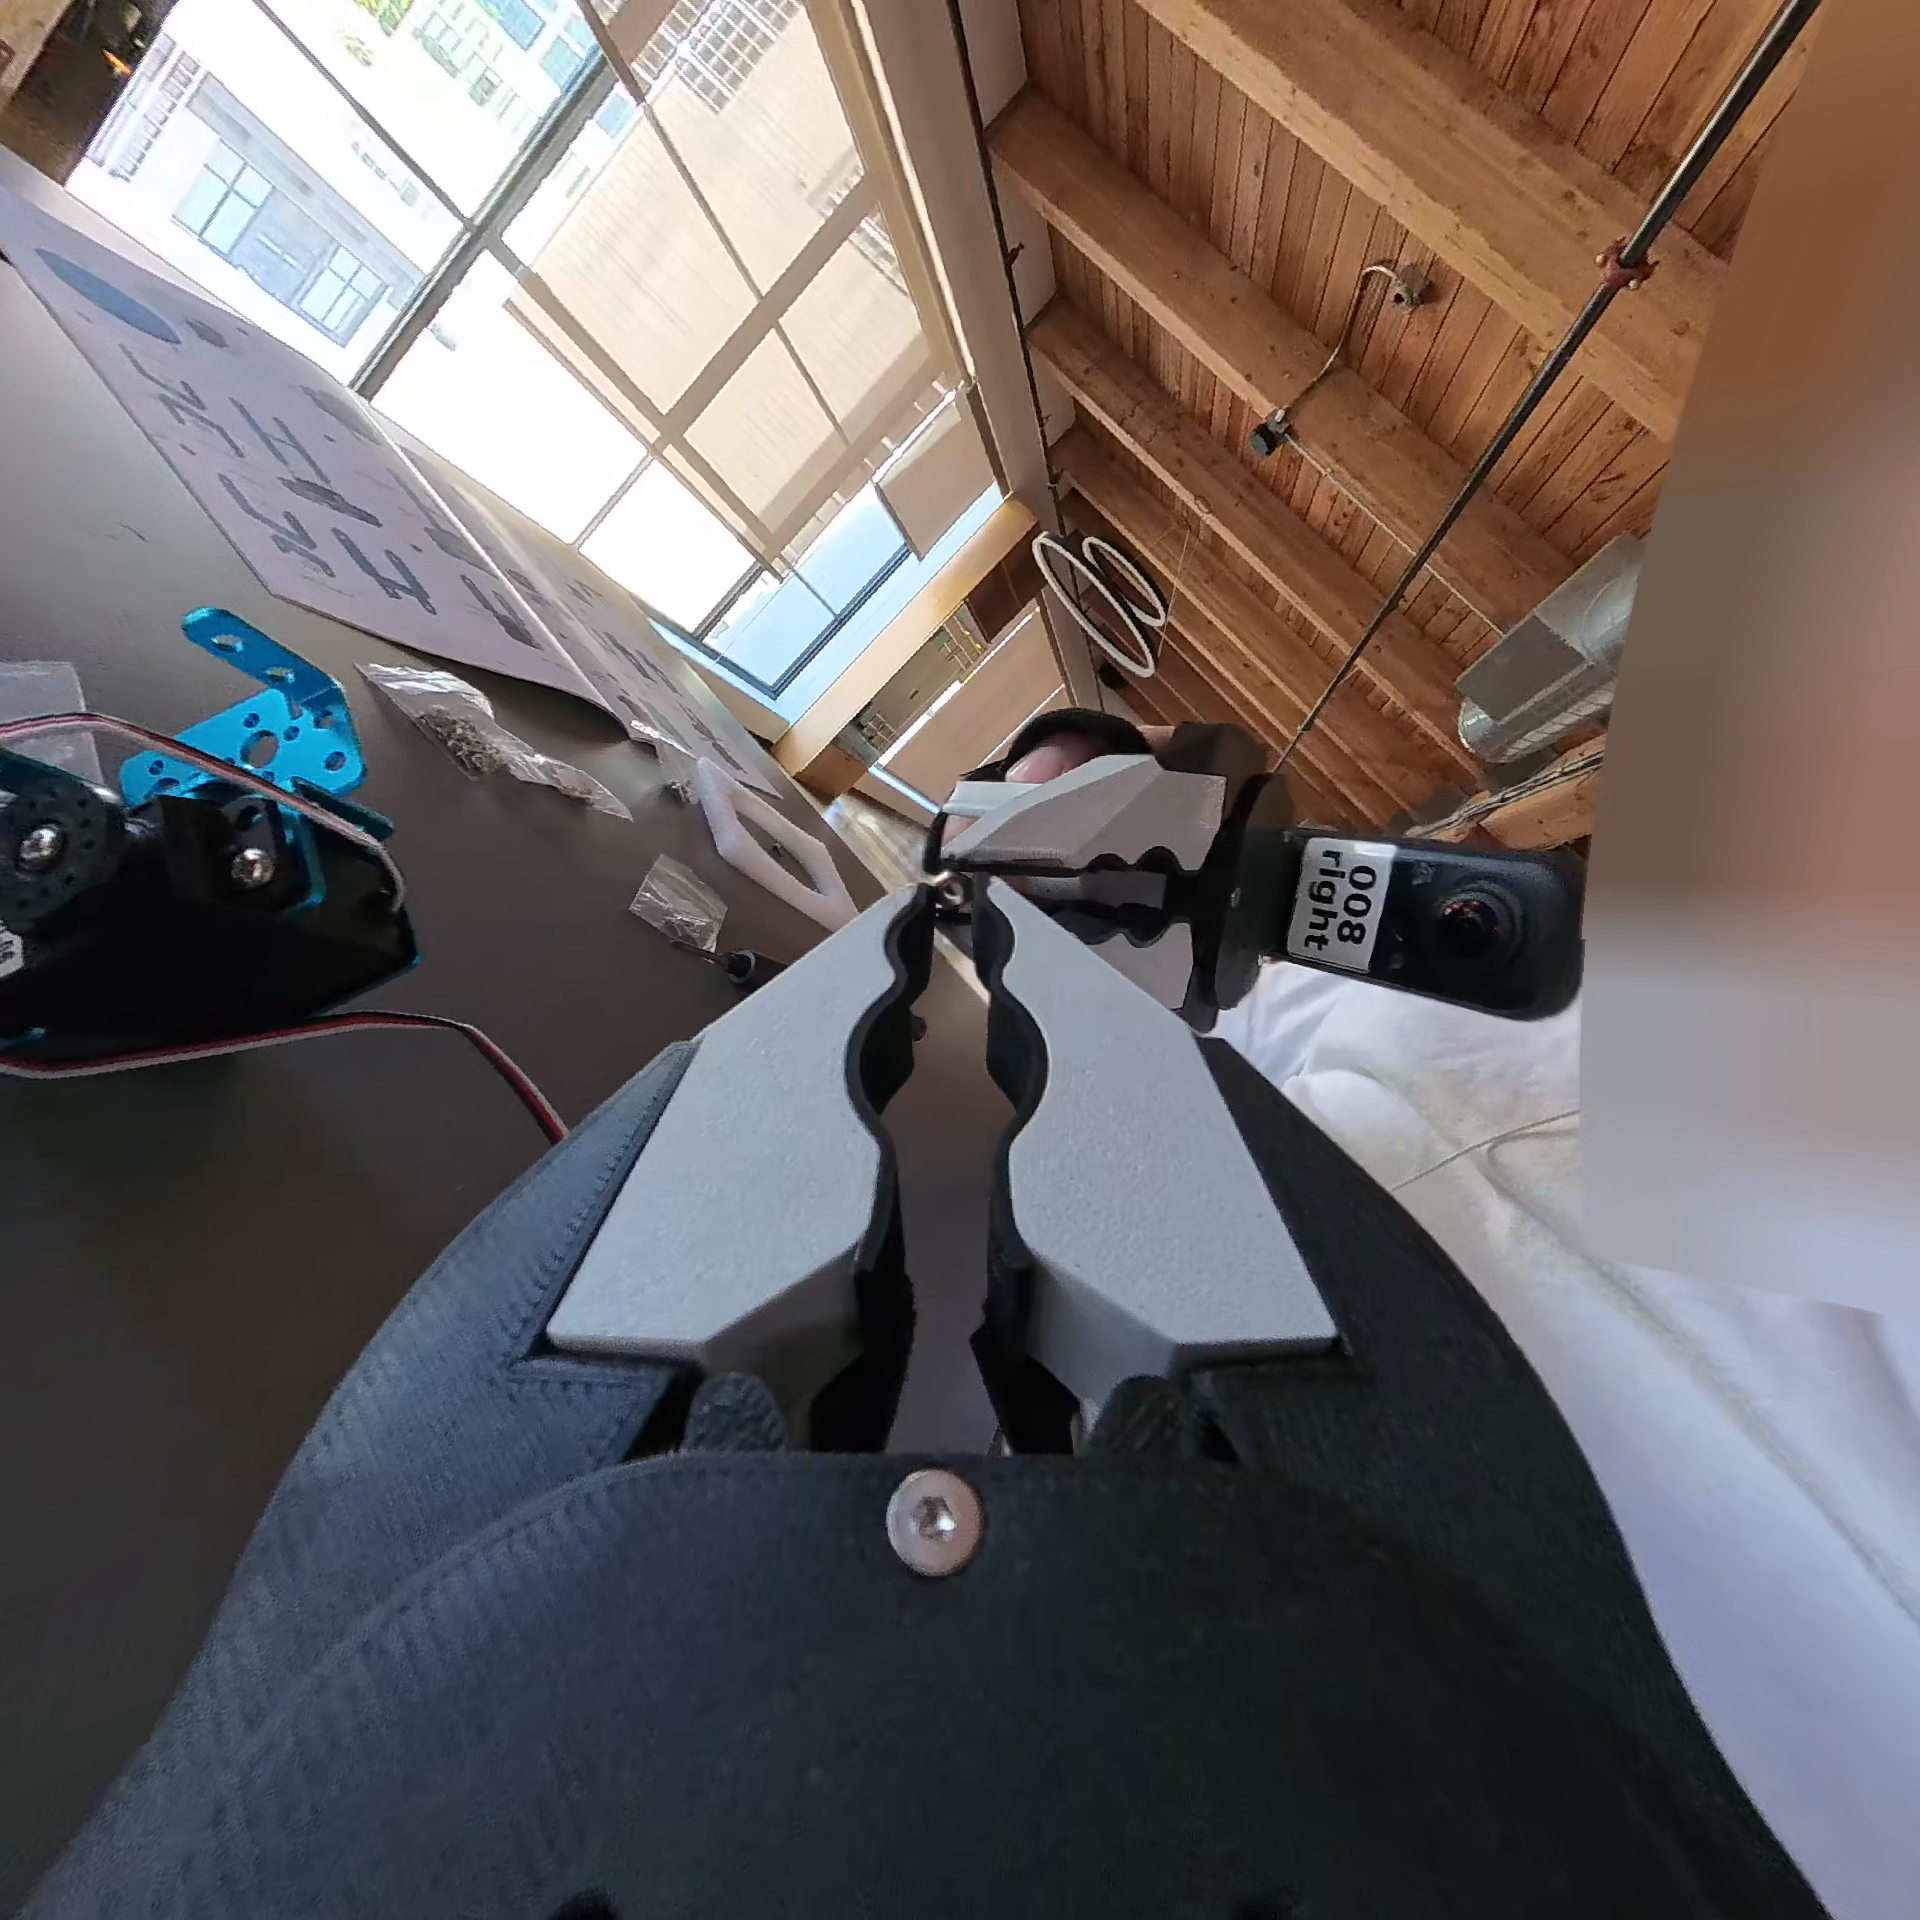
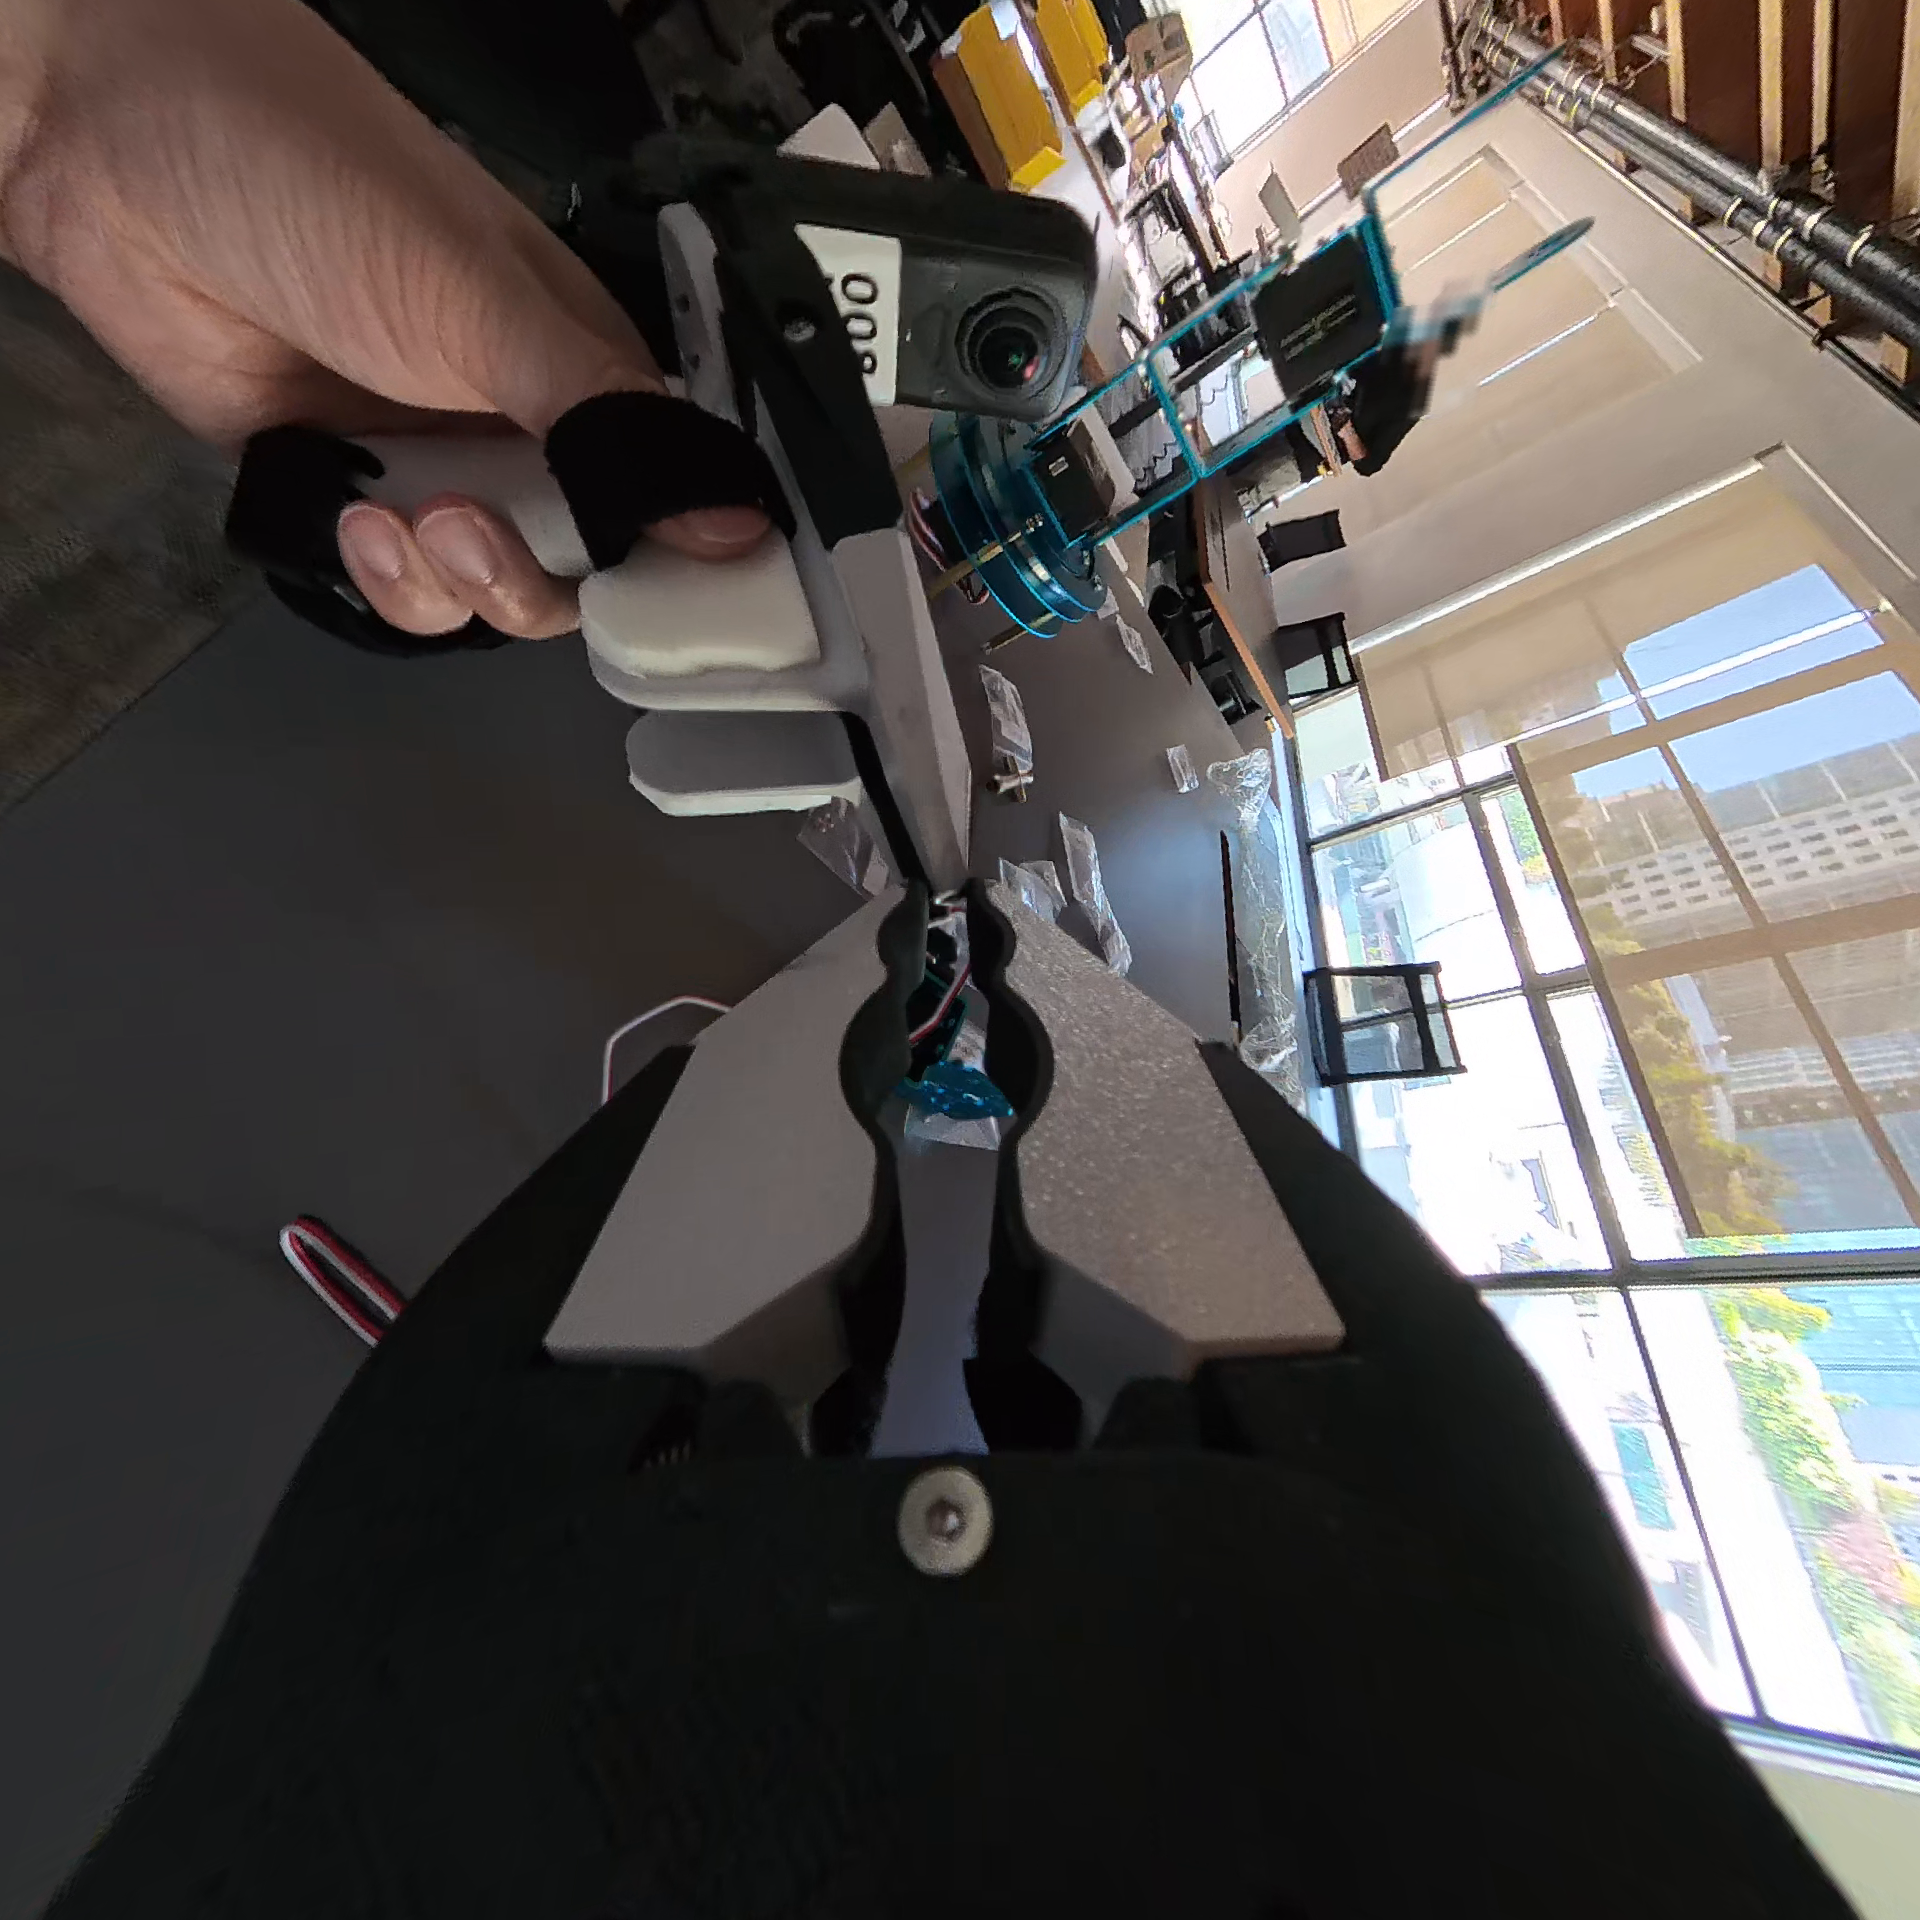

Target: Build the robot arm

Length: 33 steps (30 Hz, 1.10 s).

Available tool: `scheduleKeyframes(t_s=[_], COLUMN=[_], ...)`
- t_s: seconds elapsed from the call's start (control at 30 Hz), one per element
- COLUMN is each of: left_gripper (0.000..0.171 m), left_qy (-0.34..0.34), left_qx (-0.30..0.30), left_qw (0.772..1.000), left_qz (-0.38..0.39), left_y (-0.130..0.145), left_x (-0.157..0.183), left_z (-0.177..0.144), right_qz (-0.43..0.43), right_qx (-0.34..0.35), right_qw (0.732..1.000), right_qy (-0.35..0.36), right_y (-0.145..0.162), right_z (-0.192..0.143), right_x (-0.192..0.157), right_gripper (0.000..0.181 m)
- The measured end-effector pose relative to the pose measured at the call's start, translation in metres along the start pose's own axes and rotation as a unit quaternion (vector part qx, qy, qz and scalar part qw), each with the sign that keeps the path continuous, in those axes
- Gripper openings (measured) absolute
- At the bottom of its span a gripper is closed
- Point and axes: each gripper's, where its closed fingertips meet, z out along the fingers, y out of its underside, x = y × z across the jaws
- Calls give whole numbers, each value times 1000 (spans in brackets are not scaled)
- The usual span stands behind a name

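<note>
My left gripper and right gripper meet tip to tip above the dark table. A small silver screw sits where the tips meet. In the left wrist view the right gripper's tips look pinched together right at the screw. The left jaws stand a narrow gap apart around it; I cannot tell whether they press on it. In the right wrist view the screw shows between my right gripper's tips. The left gripper, held by a hand, comes down onto them.
A blue metal bracket on a black servo with a striped wire lies left. Small bags of hardware, a white foam piece and a printed sheet lie beyond. A blue robot-arm assembly stands farther back. Left and right tips are no more than a few centimetres apart. The blue robot-arm assembly is about equally far from each gripper, around 30 cm.
</note>
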Motion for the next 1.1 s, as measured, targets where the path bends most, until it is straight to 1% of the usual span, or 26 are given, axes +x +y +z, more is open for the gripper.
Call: scheduleKeyframes(t_s=[0.1, 0.2, 0.3, 0.37, 0.43, 0.47, 0.53, 0.57, 0.63, 0.73, 0.8, 0.87, 0.9, 1.0, 1.1], left_gripper=[11, 13, 11, 9, 10, 14, 20, 25, 24, 22, 16, 15, 14, 13, 12], left_qy=[27, 36, 40, 13, -60, -102, -181, -210, -247, -276, -292, -307, -313, -309, -324], left_qx=[8, 11, 34, 24, -2, -15, -50, -69, -104, -154, -188, -204, -201, -204, -209], left_qw=[1000, 999, 998, 1000, 997, 990, 965, 950, 922, 885, 861, 839, 831, 823, 807], left_qz=[-7, -15, -23, -4, 54, 96, 183, 222, 281, 342, 373, 401, 413, 430, 447], left_y=[-2, -3, -10, -10, -10, -11, -16, -17, -21, -18, -11, -10, -11, -8, -9], left_x=[8, 8, 6, -3, -22, -32, -54, -63, -76, -92, -103, -108, -109, -108, -112], left_z=[0, -2, -10, -16, -26, -33, -47, -52, -55, -47, -40, -36, -34, -28, -27], right_qz=[36, 80, 130, 161, 188, 199, 218, 226, 240, 241, 243, 250, 251, 245, 244], right_qx=[27, 43, 63, 74, 68, 60, 33, 21, -4, -47, -68, -79, -84, -100, -107], right_qw=[999, 996, 989, 984, 979, 977, 975, 973, 970, 969, 967, 965, 964, 964, 964], right_qy=[-2, -6, -18, -34, -43, -44, -43, -42, -34, -19, -16, -16, -14, -8, -9], right_y=[-4, -2, -2, -2, 5, 10, 24, 29, 38, 53, 60, 64, 66, 72, 76], right_z=[-3, -4, -5, -5, -1, 2, 12, 17, 29, 45, 53, 58, 60, 64, 64], right_x=[4, 9, 11, 10, 9, 8, 5, 3, 1, -3, -7, -11, -11, -12, -12], right_gripper=[6, 6, 7, 7, 7, 6, 7, 6, 6, 6, 6, 6, 6, 6, 6])
